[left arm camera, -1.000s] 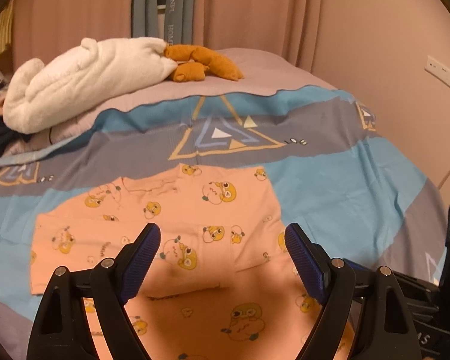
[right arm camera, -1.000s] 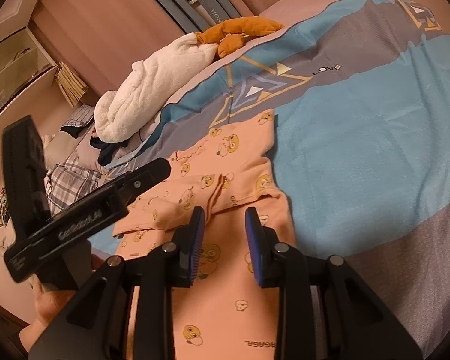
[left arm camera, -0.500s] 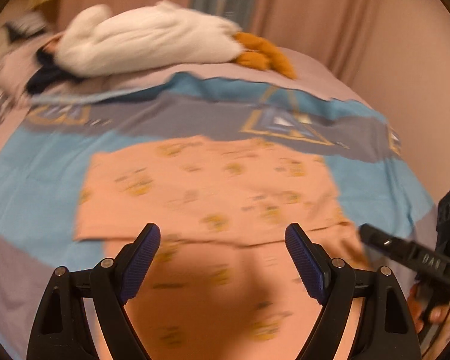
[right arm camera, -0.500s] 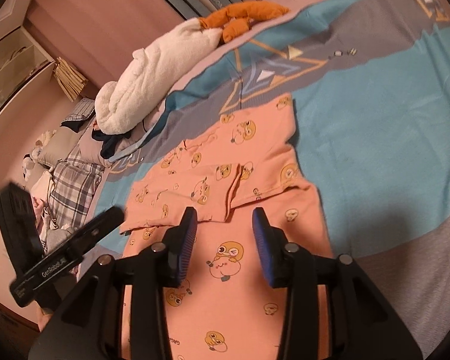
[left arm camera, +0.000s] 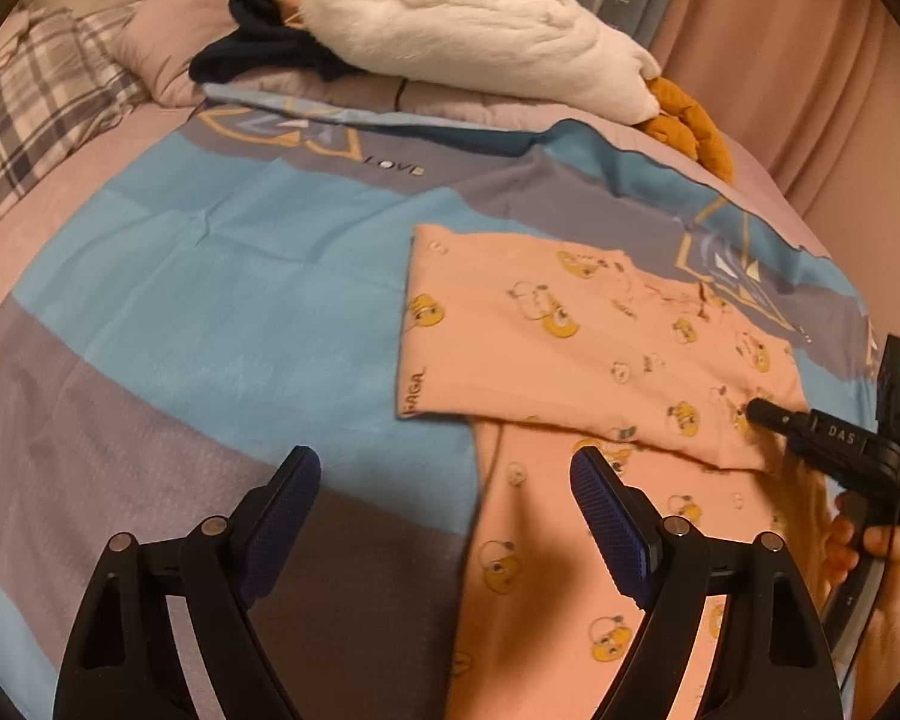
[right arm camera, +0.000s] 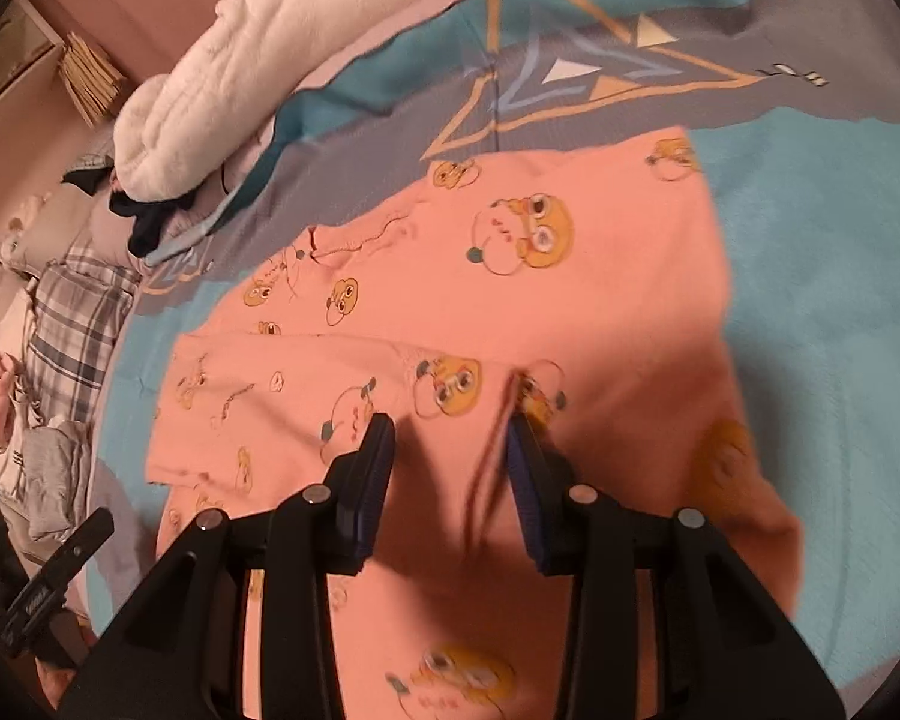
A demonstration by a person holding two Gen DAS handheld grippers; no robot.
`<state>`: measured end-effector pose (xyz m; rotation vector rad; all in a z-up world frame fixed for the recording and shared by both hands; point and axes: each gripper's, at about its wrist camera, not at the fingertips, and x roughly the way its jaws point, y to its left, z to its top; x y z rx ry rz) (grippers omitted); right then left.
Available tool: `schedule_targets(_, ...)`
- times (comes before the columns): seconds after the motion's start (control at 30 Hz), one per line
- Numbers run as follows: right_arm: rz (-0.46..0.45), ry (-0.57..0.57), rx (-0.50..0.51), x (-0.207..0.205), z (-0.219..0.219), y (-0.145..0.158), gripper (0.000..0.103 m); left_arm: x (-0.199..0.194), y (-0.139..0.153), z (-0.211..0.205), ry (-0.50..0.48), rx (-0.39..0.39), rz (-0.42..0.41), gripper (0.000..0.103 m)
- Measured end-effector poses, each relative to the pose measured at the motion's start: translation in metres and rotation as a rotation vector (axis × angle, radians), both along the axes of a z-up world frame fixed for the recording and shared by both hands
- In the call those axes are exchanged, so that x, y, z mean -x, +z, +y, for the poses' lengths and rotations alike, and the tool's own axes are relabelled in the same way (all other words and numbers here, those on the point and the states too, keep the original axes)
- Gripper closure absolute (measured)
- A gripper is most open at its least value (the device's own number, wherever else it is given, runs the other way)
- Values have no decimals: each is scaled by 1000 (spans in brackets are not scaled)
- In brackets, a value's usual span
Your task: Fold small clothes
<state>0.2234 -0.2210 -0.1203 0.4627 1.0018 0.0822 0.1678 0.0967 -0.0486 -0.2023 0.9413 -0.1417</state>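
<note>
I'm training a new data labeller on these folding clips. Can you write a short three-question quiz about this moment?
1. True or false: the left gripper is clamped on the pink garment.
2. Which lies at the head of the bed? A) white plush blanket B) a laptop C) a basket
3. Fill in: the right gripper hangs over a raised ____ edge of the garment.

Key:
1. False; its jaws stand wide open, mostly over the blue and grey bedspread.
2. A
3. folded; the edge runs up beside the right-hand pad, and the jaws have not closed.
</note>
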Motion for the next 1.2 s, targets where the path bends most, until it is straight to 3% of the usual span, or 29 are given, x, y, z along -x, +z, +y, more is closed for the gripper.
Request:
schedule_targets(0.03,-9,13,15,-2,4,2,81,-2,-2,1,3,6,7,18)
schedule_targets(0.07,-16,26,16,-3,5,4,96,-3,-4,3,5,11,12,18)
schedule_targets(0.1,-25,41,4,-4,6,7,97,-4,-5,3,9,19,15,18)
schedule_targets(0.37,-124,-13,88,2,-23,62,97,-6,-7,9,17,35,19,18)
schedule_targets(0.53,-13,-27,171,-8,-42,44,93,-8,-9,6,11,34,26,18)
schedule_targets(0.6,35,-35,275,-13,-41,32,86,-8,-9,5,5,35,30,18)
schedule_targets(0.67,32,-70,398,-12,-38,31,77,-7,-9,4,-3,26,30,18)
schedule_targets(0.73,-19,-82,445,-6,-35,39,77,-6,-11,4,-10,24,34,18)
schedule_targets(0.87,-137,34,357,11,-18,49,80,-3,-13,3,-11,34,48,18)
schedule_targets(0.93,-101,107,358,13,-7,38,85,1,-13,1,-16,36,55,18)
schedule_targets(1.03,1,123,406,10,-6,10,94,9,-10,1,-27,29,53,18)
schedule_targets(1.1,-19,110,381,17,-11,9,93,18,-6,3,-35,29,51,18)
schedule_targets(1.2,-53,89,291,45,-12,28,82,29,-3,8,-48,46,58,18)
